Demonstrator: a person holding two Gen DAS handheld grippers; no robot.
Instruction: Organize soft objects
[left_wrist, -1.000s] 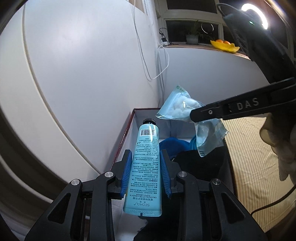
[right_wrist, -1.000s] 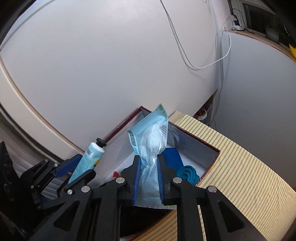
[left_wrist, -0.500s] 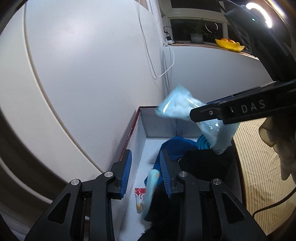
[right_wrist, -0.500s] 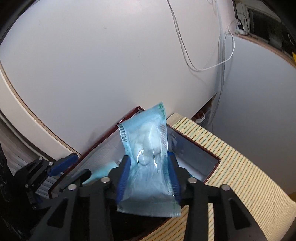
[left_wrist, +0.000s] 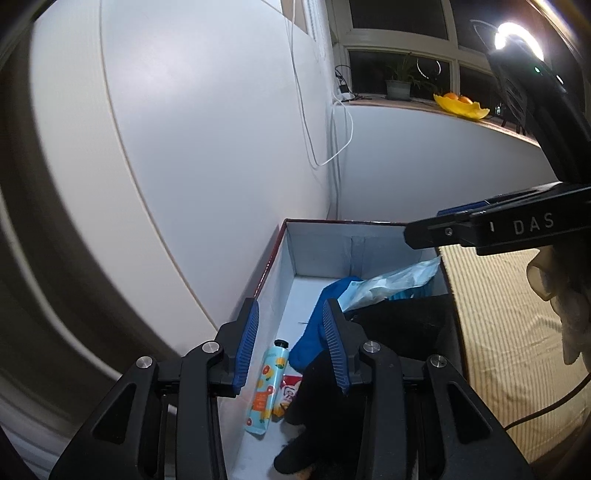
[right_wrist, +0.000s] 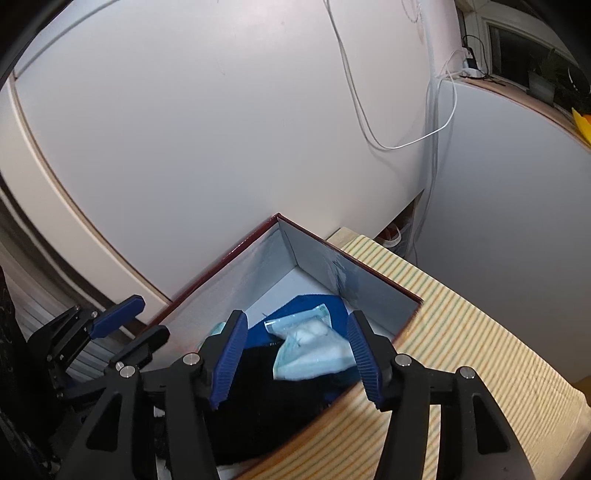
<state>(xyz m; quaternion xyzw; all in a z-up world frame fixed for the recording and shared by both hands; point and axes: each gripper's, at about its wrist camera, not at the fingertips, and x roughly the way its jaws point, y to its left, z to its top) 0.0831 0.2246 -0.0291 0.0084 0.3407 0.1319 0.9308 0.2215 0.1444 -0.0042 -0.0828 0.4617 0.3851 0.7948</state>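
Observation:
An open box with a dark red rim (left_wrist: 275, 251) and white inner walls (right_wrist: 325, 260) stands against the wall. Inside lie a light blue tube with fruit print (left_wrist: 267, 387), a blue cloth (left_wrist: 314, 332), a black cloth (left_wrist: 399, 325) and a pale blue bag of cotton balls (left_wrist: 395, 282); the bag also shows in the right wrist view (right_wrist: 314, 350). My left gripper (left_wrist: 291, 347) is open and empty above the box. My right gripper (right_wrist: 295, 362) is open and empty above the bag.
A striped yellow cloth (right_wrist: 461, 350) covers the surface right of the box. White walls stand behind the box, with a hanging white cable (left_wrist: 317, 147). A small red and white packet (left_wrist: 290, 391) lies beside the tube.
Both grippers opened. The tube dropped from my left gripper into the box, and the cotton ball bag dropped from my right gripper onto the cloths in the box.

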